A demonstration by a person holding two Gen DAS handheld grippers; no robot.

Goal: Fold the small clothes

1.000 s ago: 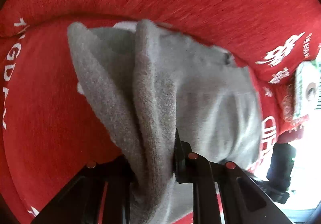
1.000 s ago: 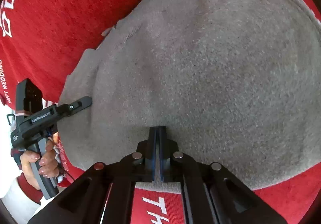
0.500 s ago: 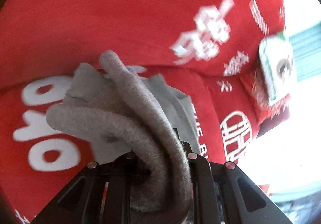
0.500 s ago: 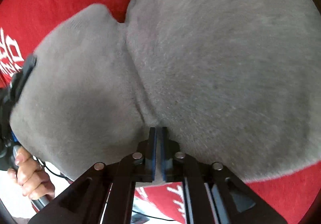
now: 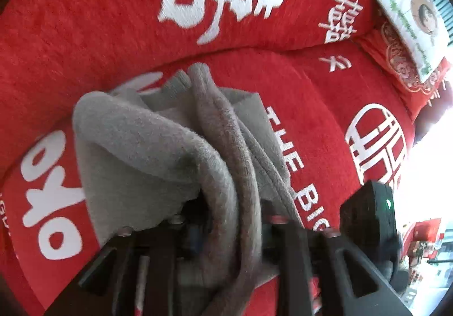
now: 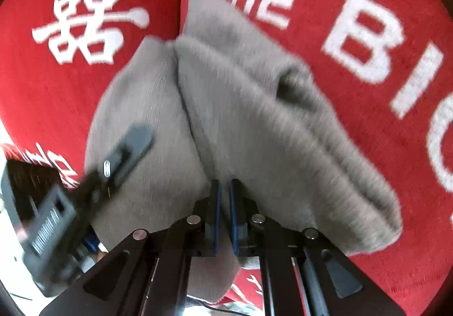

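A small grey fleece garment (image 5: 147, 154) hangs bunched over a red sofa cover. My left gripper (image 5: 226, 219) is shut on a thick fold of it, the cloth draping over and hiding the fingertips. In the right wrist view the same garment (image 6: 254, 117) is lifted and folded lengthwise. My right gripper (image 6: 223, 194) is shut on its near edge, blue pads almost together with cloth between them. The left gripper also shows in the right wrist view (image 6: 124, 154), at the garment's left side. The right gripper's body (image 5: 368, 219) shows at the lower right of the left wrist view.
The red sofa cover (image 5: 113, 4) with white lettering fills both views, seat (image 6: 368, 4) and backrest alike. A white printed cushion (image 5: 407, 18) lies at the far right corner. Bright window light lies off the sofa's right end.
Both grippers have lifted the garment off the sofa and drawn it together. It was spread flat a second ago and now hangs bunched, with more of the lettered cover showing.
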